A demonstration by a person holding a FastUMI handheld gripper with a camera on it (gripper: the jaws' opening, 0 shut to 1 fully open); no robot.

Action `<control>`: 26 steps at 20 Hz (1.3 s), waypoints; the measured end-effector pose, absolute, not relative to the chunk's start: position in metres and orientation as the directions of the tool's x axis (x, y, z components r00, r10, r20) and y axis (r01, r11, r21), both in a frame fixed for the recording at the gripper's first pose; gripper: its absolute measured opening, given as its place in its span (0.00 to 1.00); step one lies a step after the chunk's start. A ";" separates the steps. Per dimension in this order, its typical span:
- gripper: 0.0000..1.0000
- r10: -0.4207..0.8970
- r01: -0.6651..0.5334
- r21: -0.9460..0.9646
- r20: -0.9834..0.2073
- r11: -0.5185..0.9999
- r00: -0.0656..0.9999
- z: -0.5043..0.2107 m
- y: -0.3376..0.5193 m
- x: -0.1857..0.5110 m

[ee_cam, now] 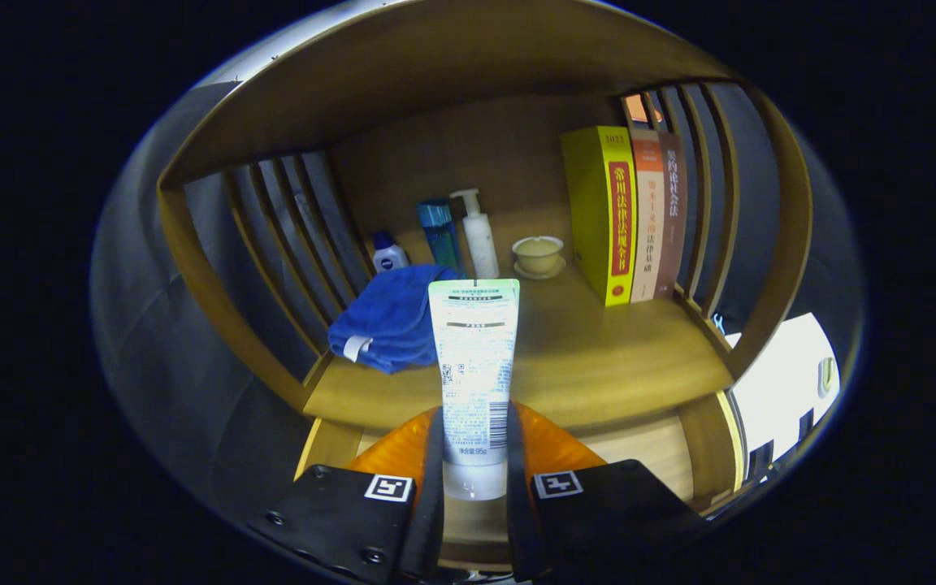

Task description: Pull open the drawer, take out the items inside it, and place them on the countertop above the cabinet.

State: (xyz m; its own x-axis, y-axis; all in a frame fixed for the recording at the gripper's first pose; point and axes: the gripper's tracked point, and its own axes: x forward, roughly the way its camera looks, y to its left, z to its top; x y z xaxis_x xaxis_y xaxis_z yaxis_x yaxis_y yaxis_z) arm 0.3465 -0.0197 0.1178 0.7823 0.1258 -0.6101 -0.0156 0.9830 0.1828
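Tongs [474, 455] pinch the tube [474, 357] low on its body, holding it upright over the worktop [598, 357] (cap downward). Judged: placement beside the blue cloth [391, 317] comes next.

Three upright books [634, 215] beside a teacup [538, 253]

blue towel [391, 317], yellow book [604, 213], white tube [474, 357]

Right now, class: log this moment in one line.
gripper: shut on white tube | tube: upright, above countertop | beyond: blue towel
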 end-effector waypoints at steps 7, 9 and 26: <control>0.41 0.063 0.030 0.123 -0.684 0.992 0.727 0.070 -0.021 0.413; 0.41 0.049 0.047 0.114 -0.715 0.992 0.697 0.056 -0.024 0.420; 0.61 0.004 0.068 0.069 -0.730 0.995 0.683 0.020 -0.027 0.441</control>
State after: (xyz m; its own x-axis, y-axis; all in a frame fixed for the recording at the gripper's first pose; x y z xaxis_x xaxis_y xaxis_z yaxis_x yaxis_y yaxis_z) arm 0.4407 -0.0275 0.0200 0.6832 0.0043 -0.7302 0.0677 0.9953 0.0693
